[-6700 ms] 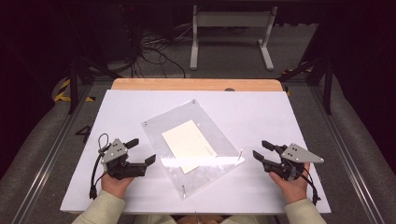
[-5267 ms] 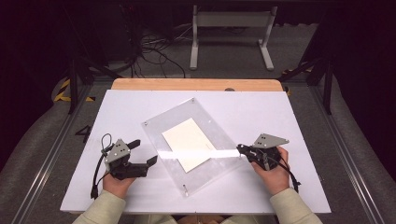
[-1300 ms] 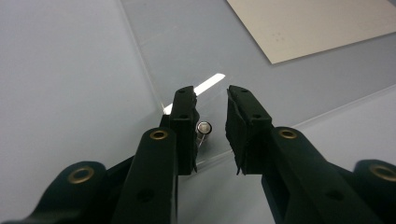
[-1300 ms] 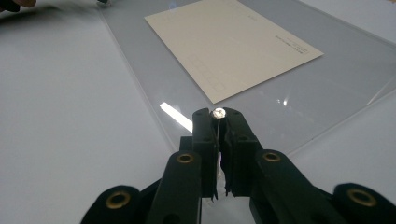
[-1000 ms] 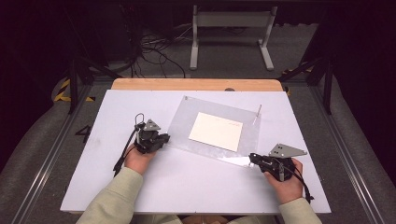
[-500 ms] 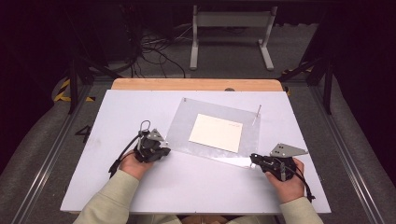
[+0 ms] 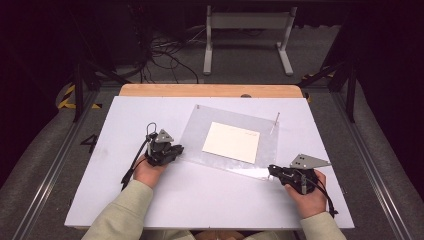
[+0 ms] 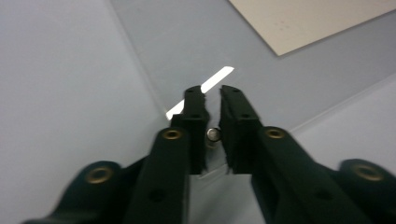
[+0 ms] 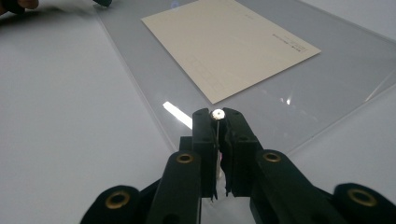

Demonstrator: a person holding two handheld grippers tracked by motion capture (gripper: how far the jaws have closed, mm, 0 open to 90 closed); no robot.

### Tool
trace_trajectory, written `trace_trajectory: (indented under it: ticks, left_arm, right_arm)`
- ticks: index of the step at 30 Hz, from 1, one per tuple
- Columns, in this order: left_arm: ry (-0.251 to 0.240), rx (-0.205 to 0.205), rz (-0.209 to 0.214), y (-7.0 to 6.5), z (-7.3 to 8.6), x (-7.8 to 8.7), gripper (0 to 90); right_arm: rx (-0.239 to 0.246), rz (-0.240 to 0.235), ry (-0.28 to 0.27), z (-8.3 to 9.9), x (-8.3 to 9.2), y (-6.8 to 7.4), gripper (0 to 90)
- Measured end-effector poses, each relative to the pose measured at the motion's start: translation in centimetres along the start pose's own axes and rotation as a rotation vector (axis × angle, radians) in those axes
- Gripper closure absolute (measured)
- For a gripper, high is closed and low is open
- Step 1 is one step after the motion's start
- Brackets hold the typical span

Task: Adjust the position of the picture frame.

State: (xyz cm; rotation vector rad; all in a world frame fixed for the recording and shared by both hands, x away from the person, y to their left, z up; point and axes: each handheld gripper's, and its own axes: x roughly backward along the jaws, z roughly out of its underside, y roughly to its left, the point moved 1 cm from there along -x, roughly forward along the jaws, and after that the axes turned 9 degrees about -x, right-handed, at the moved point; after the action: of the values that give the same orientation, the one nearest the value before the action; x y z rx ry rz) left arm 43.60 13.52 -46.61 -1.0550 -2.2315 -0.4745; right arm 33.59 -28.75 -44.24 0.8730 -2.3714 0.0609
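A clear acrylic plate (image 7: 197, 137) lies flat on the white table (image 7: 200, 210), with a cream card (image 7: 231, 142) under or inside it. My left gripper (image 7: 177, 149) is at the plate's near-left corner. In the left gripper view its jaws (image 8: 212, 95) stand close around a small metal pin (image 8: 213, 134) at the plate's edge (image 8: 280, 93). My right gripper (image 7: 271, 170) is at the near-right corner. In the right gripper view it (image 9: 217, 119) is shut on an upright metal pin (image 9: 217, 113), just short of the card (image 9: 233, 46).
Another thin pin (image 7: 275, 120) stands at the plate's far-right corner, and a small fitting (image 7: 197, 106) marks the far-left one. A wooden strip (image 7: 210, 90) runs along the table's back edge. A white stand (image 7: 245, 35) and cables lie on the floor beyond.
The left hand has shifted slightly at the plate's near-left corner. The plate, the card and the right gripper have hardly moved.
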Motion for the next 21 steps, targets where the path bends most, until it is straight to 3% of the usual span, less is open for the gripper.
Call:
trace_trajectory:
  ticks: [3,6,12,13,14,15,16,18,21]
  left_arm:
    - [0.017,0.022,0.028,0.1,0.0,0.3,84.3]
    - [0.037,0.001,0.045,-0.2,0.0,0.5,84.5]
    - [0.14,-0.116,0.117,-2.6,0.1,2.2,85.0]
    - [0.143,-0.121,0.224,-3.0,0.2,2.5,89.3]
    - [0.153,-0.114,0.296,-3.8,0.3,2.4,90.0]
    - [0.182,-0.153,0.325,-4.9,0.4,2.2,90.0]
    - [0.186,-0.208,0.279,-6.1,0.6,2.3,90.0]
    - [0.191,-0.254,0.243,-7.1,0.3,3.0,90.0]
    - [0.089,-0.202,0.16,-6.1,0.3,4.1,89.5]
  right_arm:
    - [0.0,0.002,0.003,0.0,0.0,0.0,83.8]
    - [-0.002,0.002,0.005,0.0,0.1,0.0,83.7]
    - [-0.014,0.009,0.009,0.1,0.5,-0.4,83.6]
    - [-0.015,0.011,0.009,0.1,0.6,-0.4,83.6]
    - [-0.018,0.0,0.008,0.1,0.6,-0.5,83.6]
    - [-0.015,0.001,0.007,0.2,0.6,-0.4,83.7]
    - [-0.01,0.006,0.009,0.1,0.6,-0.4,83.8]
    - [-0.011,0.006,0.012,0.1,0.6,-0.4,83.8]
    - [-0.014,0.001,0.011,0.1,0.6,-0.5,83.8]
